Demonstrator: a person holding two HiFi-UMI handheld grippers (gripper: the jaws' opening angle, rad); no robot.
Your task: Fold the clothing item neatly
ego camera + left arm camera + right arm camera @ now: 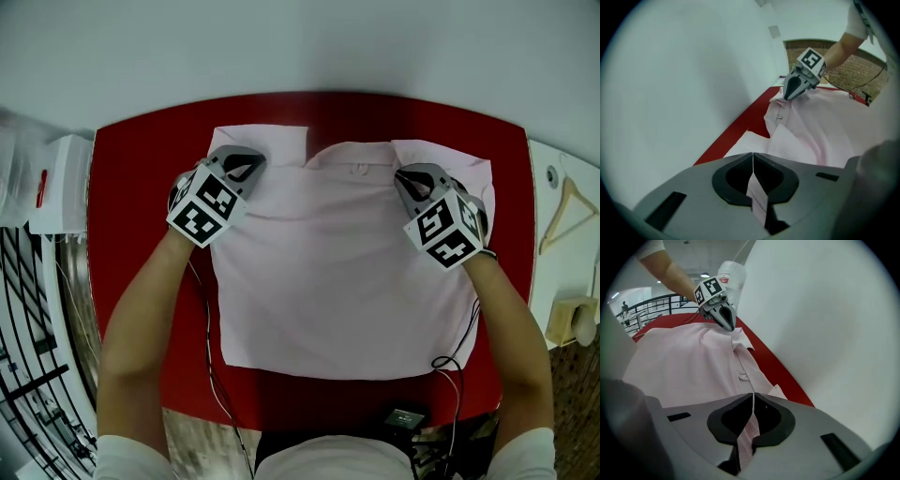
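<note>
A pale pink shirt [337, 281] lies flat on the red table [141, 169], collar at the far edge. My left gripper [246, 169] is shut on the shirt's far left shoulder area; a strip of pink cloth [757, 197] runs between its closed jaws. My right gripper [411, 181] is shut on the far right shoulder area, with a fold of the shirt [749, 432] pinched in its jaws. From each gripper view I can make out the opposite gripper: the right gripper [791, 93] and the left gripper [727, 323], both down on the cloth.
A white wall [300, 47] stands just beyond the table's far edge. A wooden hanger [567, 211] lies on a white surface at the right. White boxes [61, 183] and a black railing [28, 309] are at the left. Cables [455, 366] trail over the near edge.
</note>
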